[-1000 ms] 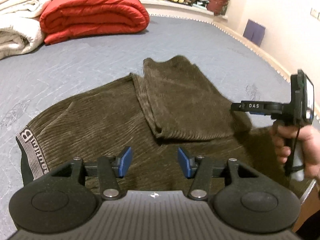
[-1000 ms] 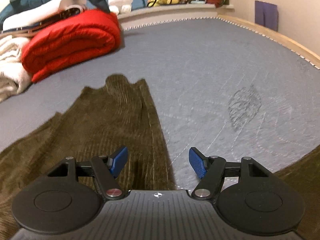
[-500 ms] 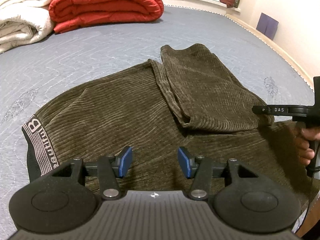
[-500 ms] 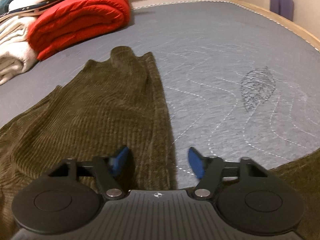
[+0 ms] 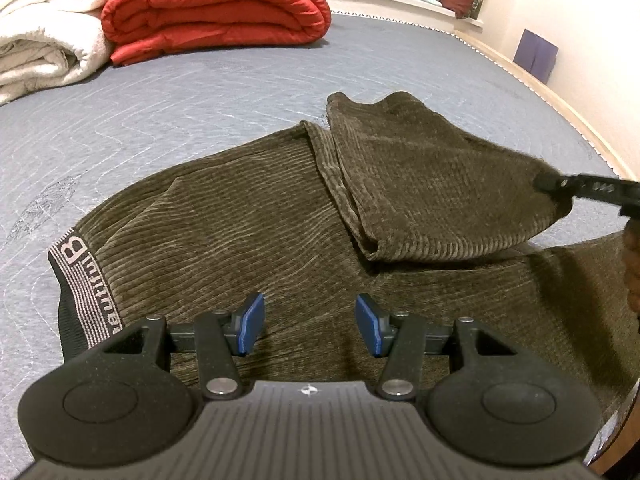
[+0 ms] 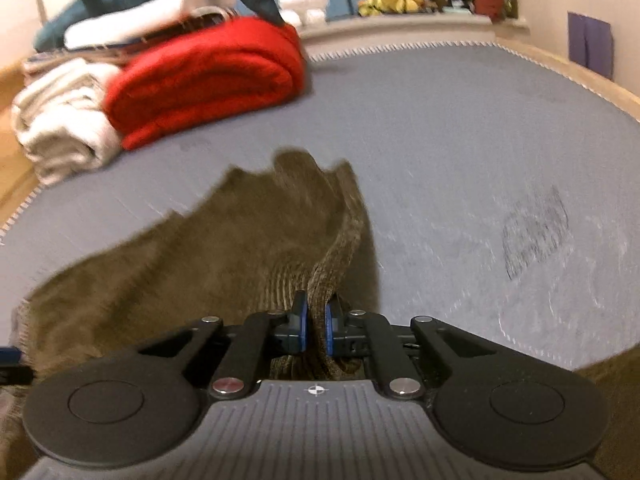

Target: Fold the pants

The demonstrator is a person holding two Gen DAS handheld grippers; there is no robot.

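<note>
Brown corduroy pants [image 5: 248,216] on our grey bed [image 5: 200,96], our right gripper [image 6: 316,328] clamped on the folded leg's edge, our left gripper [image 5: 310,328] half-wide, empty, above the fabric.

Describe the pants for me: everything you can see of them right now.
The pants are dark olive-brown ribbed corduroy, spread on the grey quilted bedcover. A black waistband with pale lettering shows at the left. One leg is folded back across the body. The right gripper has its jaws shut on that leg's edge, lifting it. The left gripper hangs open above the cloth.
</note>
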